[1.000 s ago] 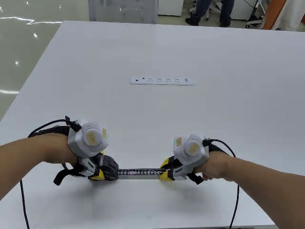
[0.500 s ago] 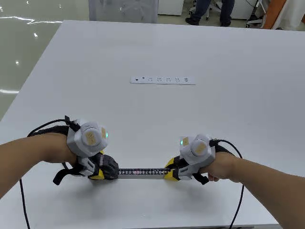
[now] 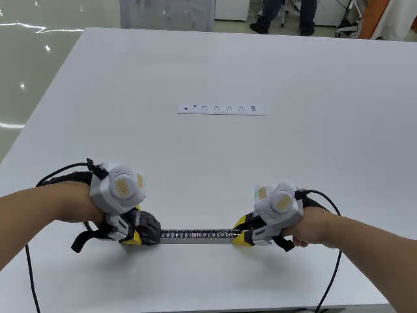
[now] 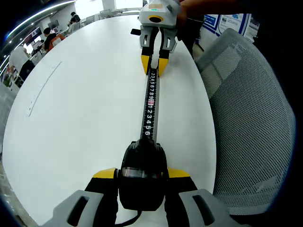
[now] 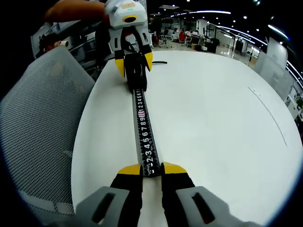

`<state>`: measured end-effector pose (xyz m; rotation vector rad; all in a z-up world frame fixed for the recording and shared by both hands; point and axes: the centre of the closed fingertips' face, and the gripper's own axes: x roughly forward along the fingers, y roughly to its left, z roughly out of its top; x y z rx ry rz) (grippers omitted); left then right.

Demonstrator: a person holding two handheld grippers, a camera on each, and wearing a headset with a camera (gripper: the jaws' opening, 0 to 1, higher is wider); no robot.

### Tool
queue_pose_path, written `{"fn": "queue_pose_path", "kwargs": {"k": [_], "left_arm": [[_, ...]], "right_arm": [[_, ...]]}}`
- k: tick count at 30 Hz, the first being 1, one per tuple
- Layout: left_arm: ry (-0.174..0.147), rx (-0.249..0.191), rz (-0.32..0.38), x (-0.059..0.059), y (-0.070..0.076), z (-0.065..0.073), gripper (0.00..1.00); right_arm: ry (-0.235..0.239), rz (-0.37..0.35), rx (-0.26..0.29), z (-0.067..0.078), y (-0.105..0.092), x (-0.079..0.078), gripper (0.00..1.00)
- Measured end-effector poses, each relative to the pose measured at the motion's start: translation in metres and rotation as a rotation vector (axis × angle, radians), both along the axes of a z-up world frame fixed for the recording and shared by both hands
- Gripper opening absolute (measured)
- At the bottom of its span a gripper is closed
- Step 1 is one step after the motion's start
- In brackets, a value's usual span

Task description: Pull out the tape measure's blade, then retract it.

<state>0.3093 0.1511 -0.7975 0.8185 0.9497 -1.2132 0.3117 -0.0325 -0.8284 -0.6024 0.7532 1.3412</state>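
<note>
**Held at both ends, low on the near edge**

In the head view, the left hand-held gripper (image 3: 135,235) and the right hand-held gripper (image 3: 239,237) face each other on the near part of the white surface (image 3: 215,163). The black tape measure case (image 3: 148,228) lies at the left one. The blade (image 3: 195,233) runs straight from it along the surface to the right one. From here the blade's digits are too small to read, and the grey gripper bodies cover most of the jaws.

The left gripper view gives the grip itself. The jaws are closed against both flanks of the case (image 4: 142,177), with the yellow tips touching its sides. The blade (image 4: 150,101) leaves the front of the case and reaches the right hand-held gripper (image 4: 155,64), whose two yellow tips pinch its end.

The right gripper view confirms this from the other end. That hand-held gripper's jaws stand nearly together with the blade's tip clamped between them, and the printed digits and a red mark can be read. At the far end the case (image 5: 137,71) sits in the left hand-held gripper.

Both gripper views add a grey mesh chair back (image 4: 251,118) just past the surface's edge. The head view offers a white strip with small marks (image 3: 221,109) well apart up the surface. It also shows a black cable (image 3: 29,261) trailing from the left hand-held gripper and a person's legs (image 3: 287,16) beyond the far edge.
</note>
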Motion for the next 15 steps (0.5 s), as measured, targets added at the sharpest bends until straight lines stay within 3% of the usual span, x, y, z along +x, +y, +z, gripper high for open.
{"fn": "queue_pose_path", "kwargs": {"k": [15], "left_arm": [[0.000, 0.000, 0.002, -0.001, 0.000, 0.000, 0.35]], "right_arm": [[0.009, -0.019, -0.010, 0.002, -0.018, -0.003, 0.13]]}}
